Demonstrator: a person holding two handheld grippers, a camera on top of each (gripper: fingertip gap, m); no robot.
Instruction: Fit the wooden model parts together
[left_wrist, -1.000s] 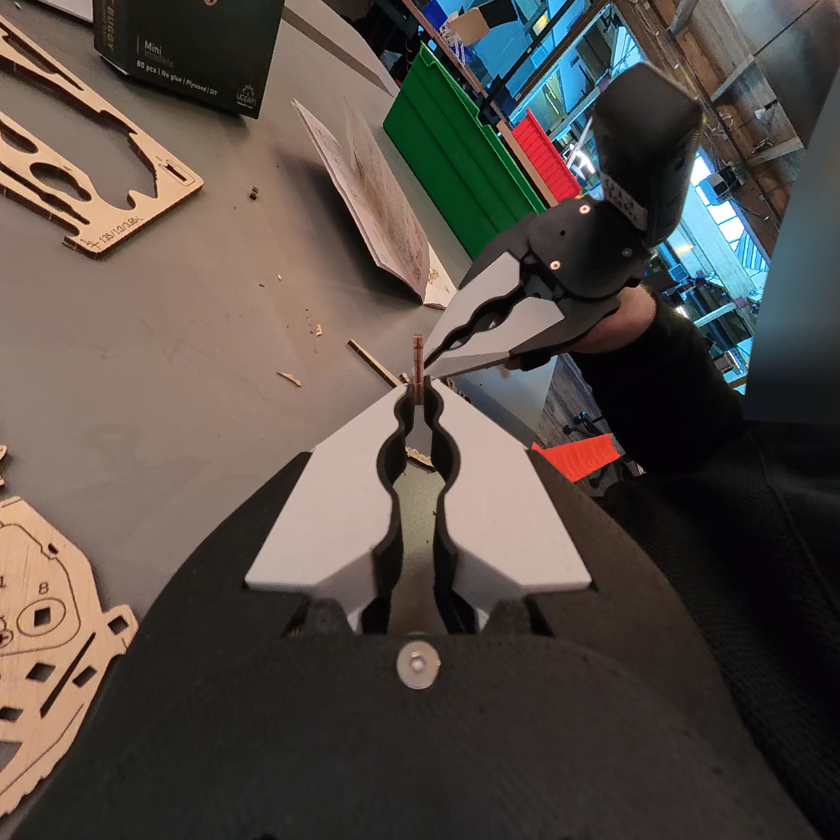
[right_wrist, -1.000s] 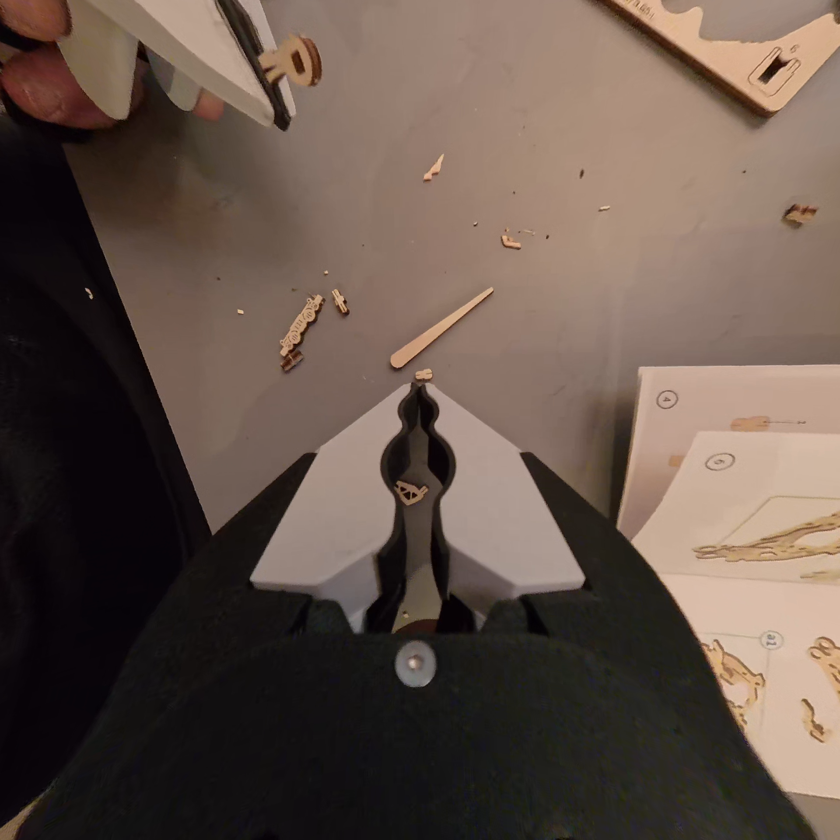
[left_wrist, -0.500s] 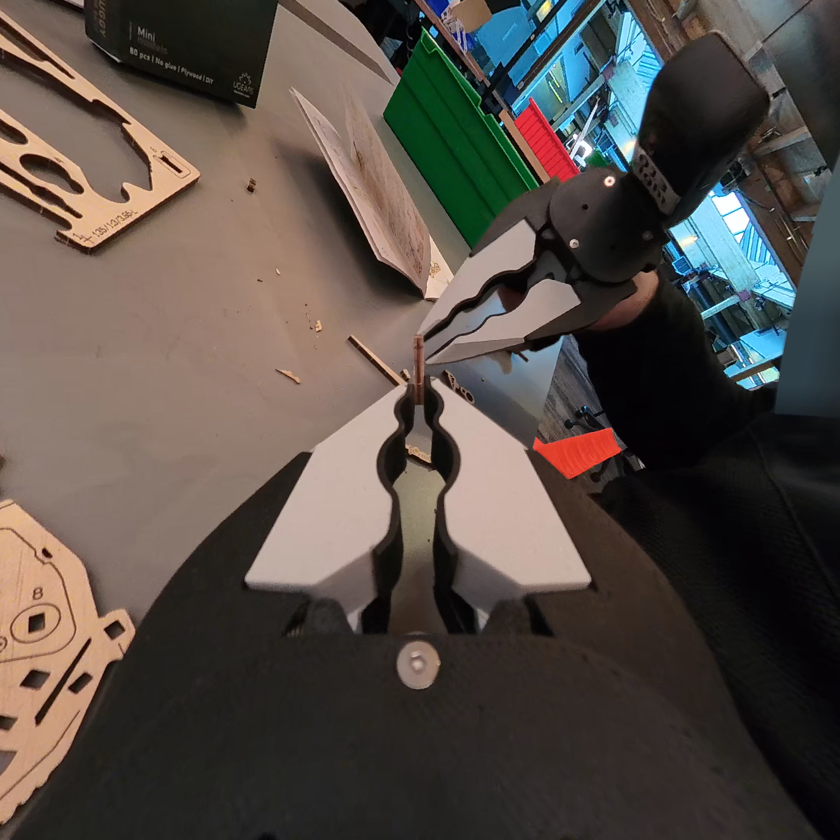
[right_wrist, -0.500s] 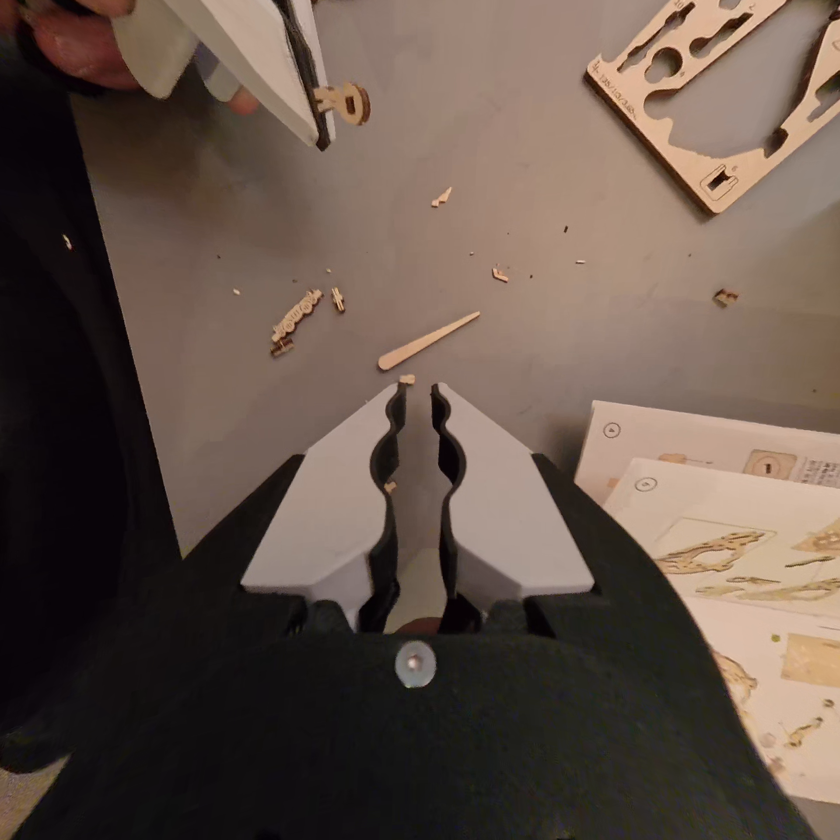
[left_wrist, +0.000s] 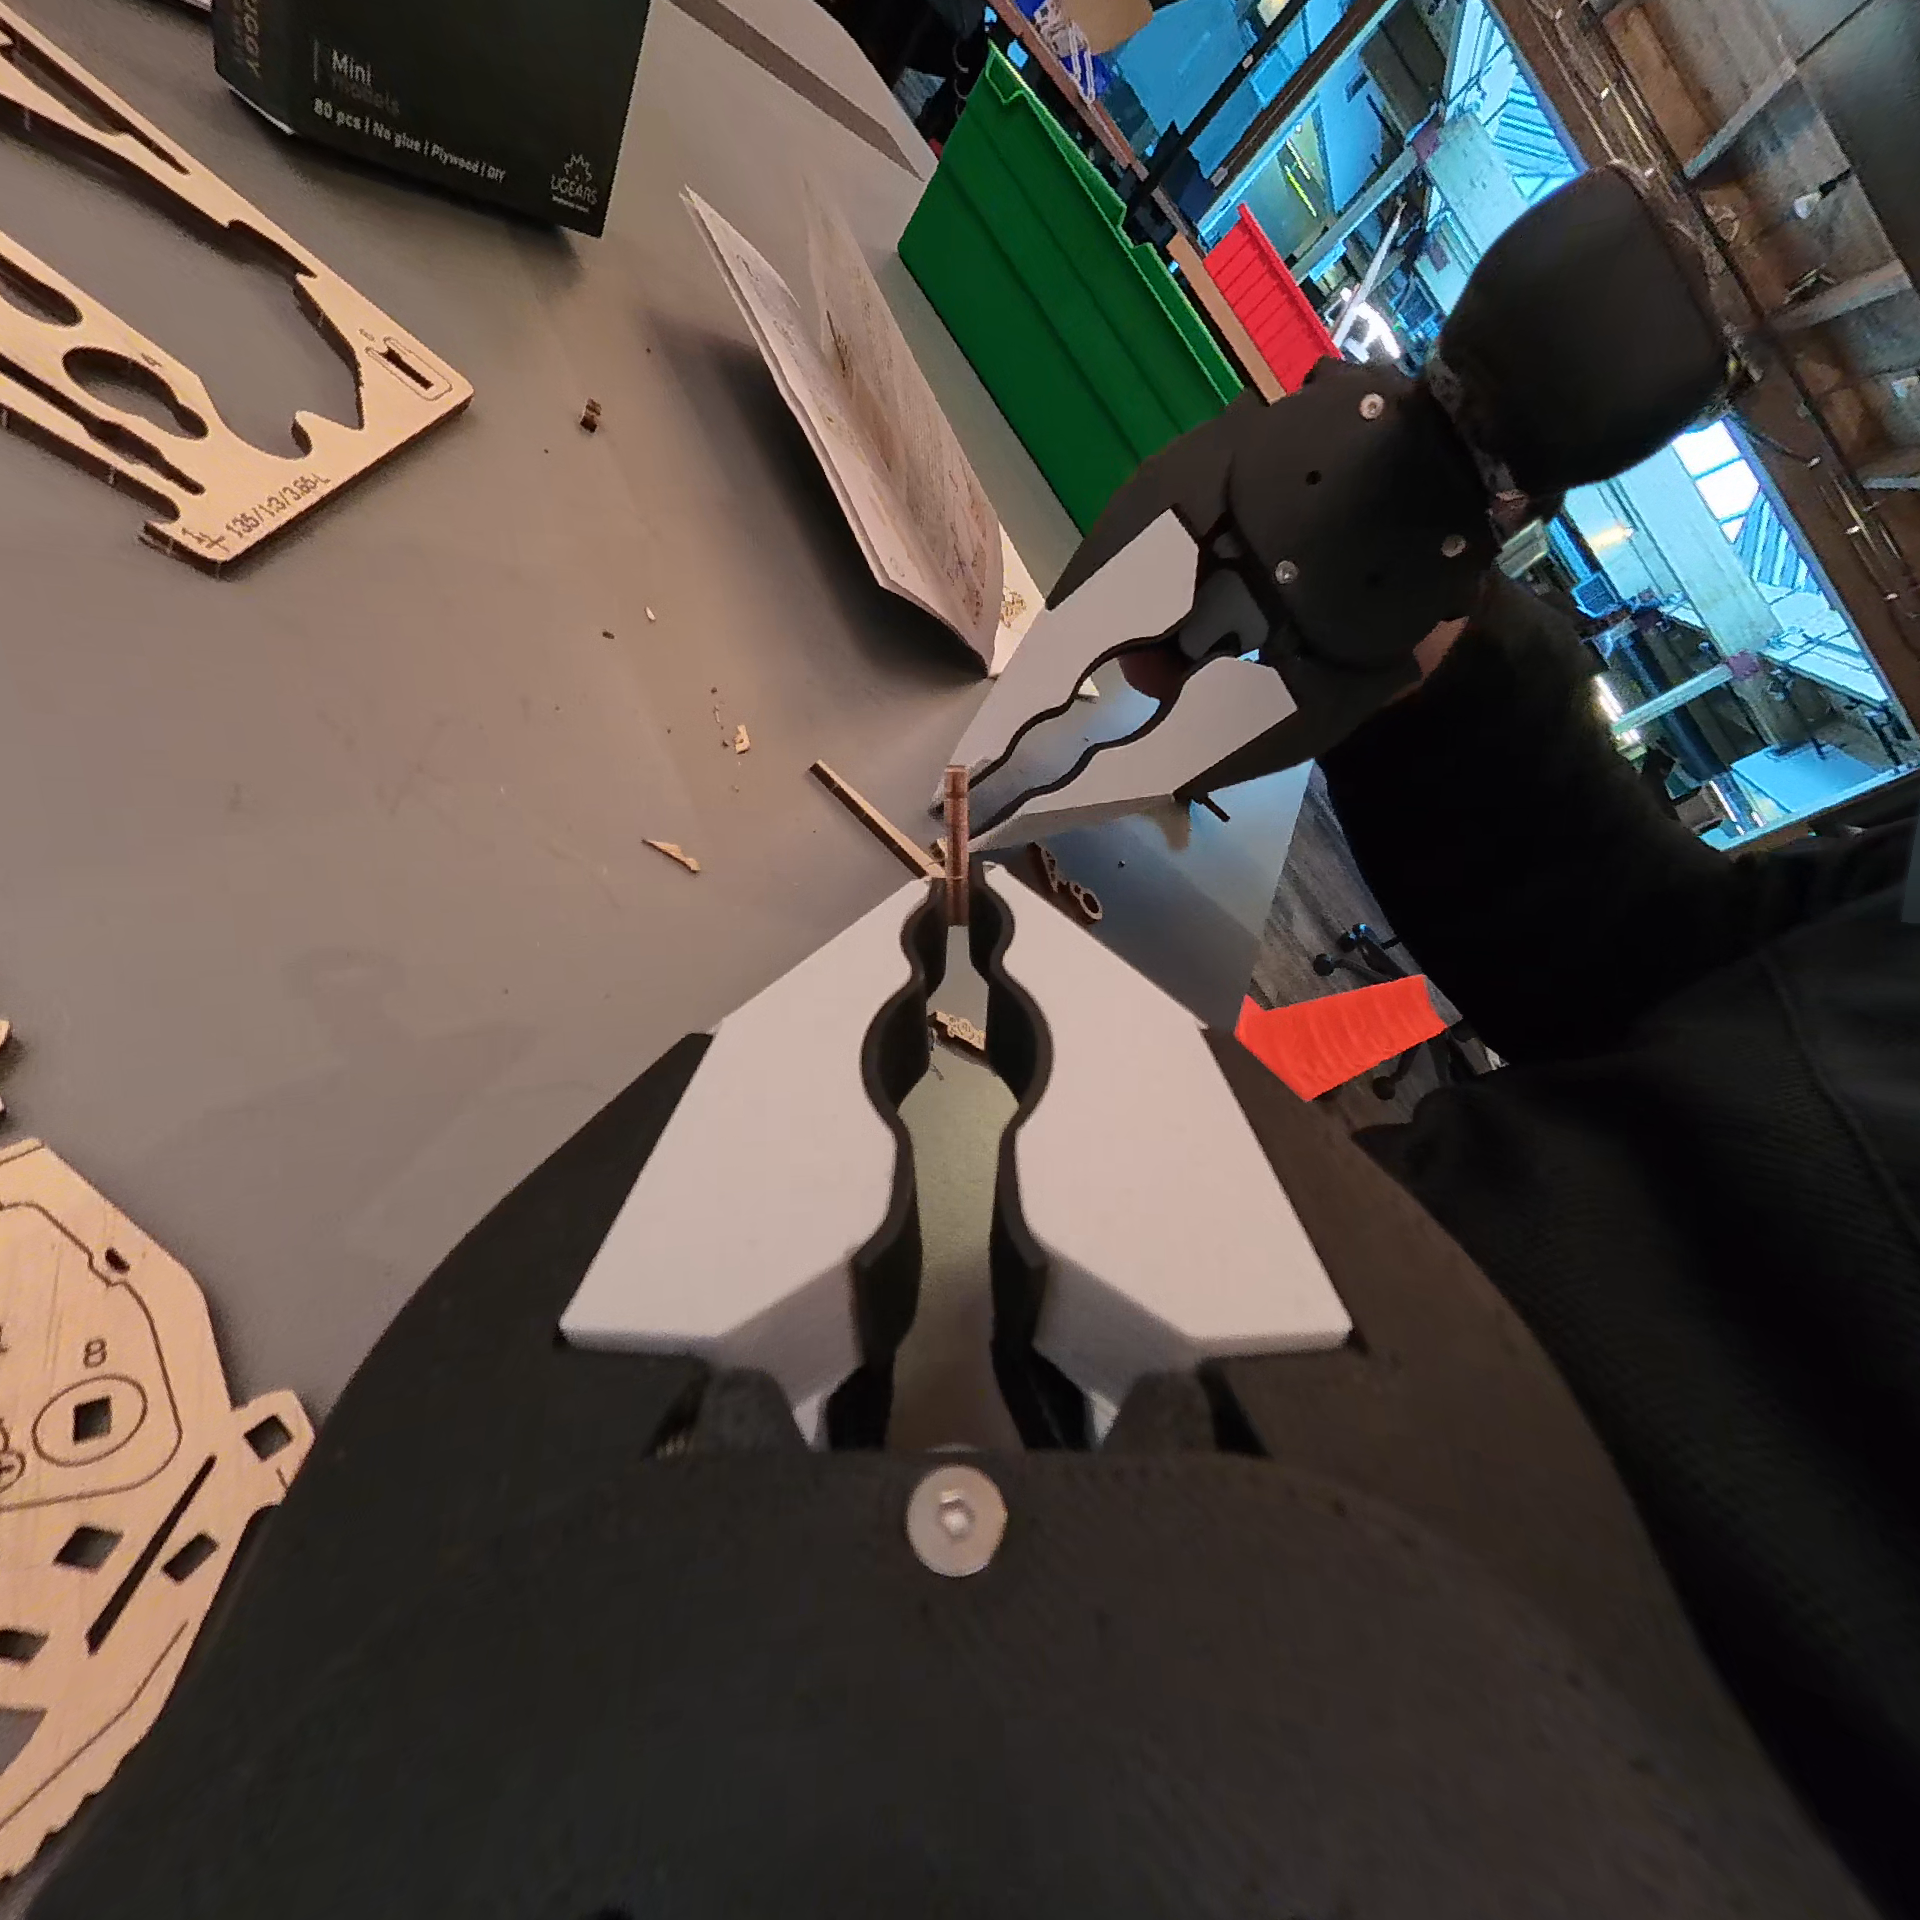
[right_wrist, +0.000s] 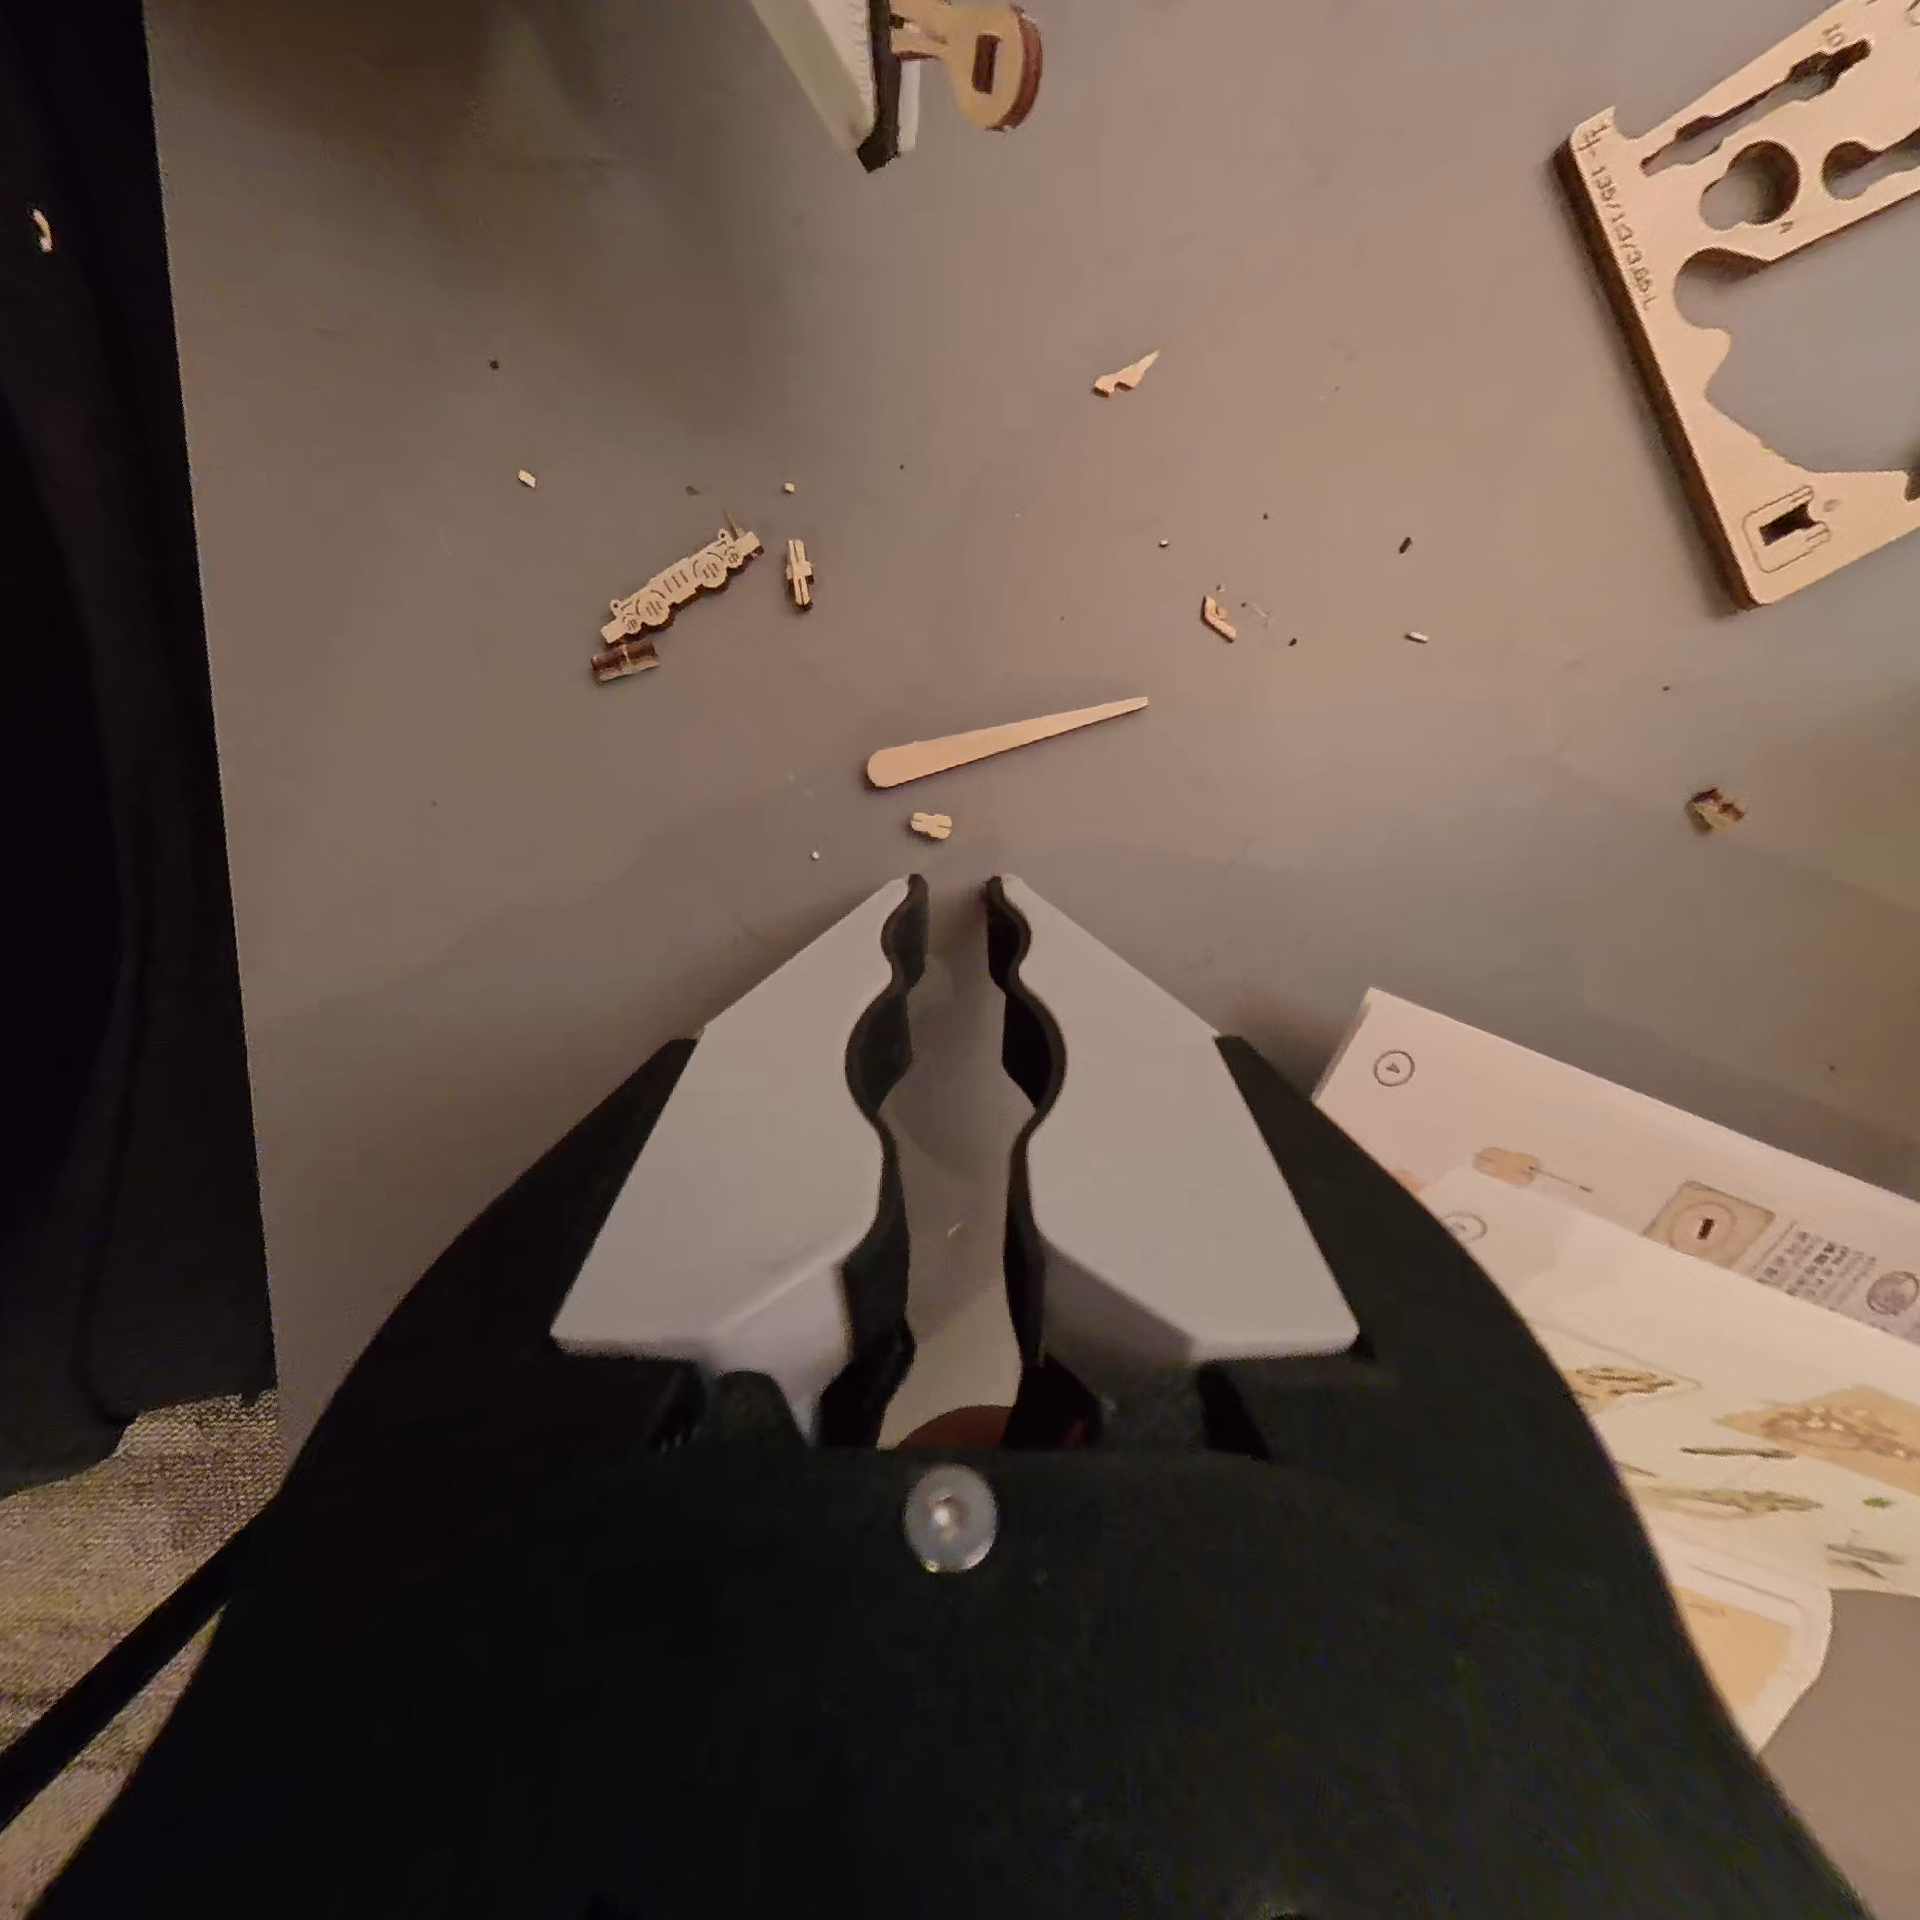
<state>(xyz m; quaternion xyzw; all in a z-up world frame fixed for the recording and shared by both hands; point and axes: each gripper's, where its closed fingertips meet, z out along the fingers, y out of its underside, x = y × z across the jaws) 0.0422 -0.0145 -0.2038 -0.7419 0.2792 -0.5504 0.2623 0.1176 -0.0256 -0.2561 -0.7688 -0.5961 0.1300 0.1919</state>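
Note:
My left gripper (left_wrist: 956, 883) is shut on a small flat wooden part (left_wrist: 956, 826), which I see edge-on sticking up from the fingertips. The right wrist view shows that part (right_wrist: 987, 62) at the top edge, with a round end and a slot, held by the left gripper's fingers (right_wrist: 831, 62). My right gripper (right_wrist: 951, 883) is open with a narrow gap and holds nothing. In the left wrist view the right gripper (left_wrist: 971, 816) has its tips right beside the held part. A tapered wooden stick (right_wrist: 1003, 740) and a tiny wooden piece (right_wrist: 931, 825) lie on the grey table just ahead of the right gripper.
Small wooden pieces (right_wrist: 681, 597) and chips lie scattered on the table (right_wrist: 1351, 831). A cut-out plywood sheet (right_wrist: 1745, 312) lies far right, another (left_wrist: 94, 1455) near left. An instruction booklet (right_wrist: 1662, 1247), a dark box (left_wrist: 436, 94) and a green bin (left_wrist: 1049, 291) are nearby. The gap from one gripper's tips to the other's is roughly 10 centimetres.
My right gripper went from shut to slightly open and shifted over the table. The left gripper kept its hold on the wooden part, which now sits higher in the right wrist view.

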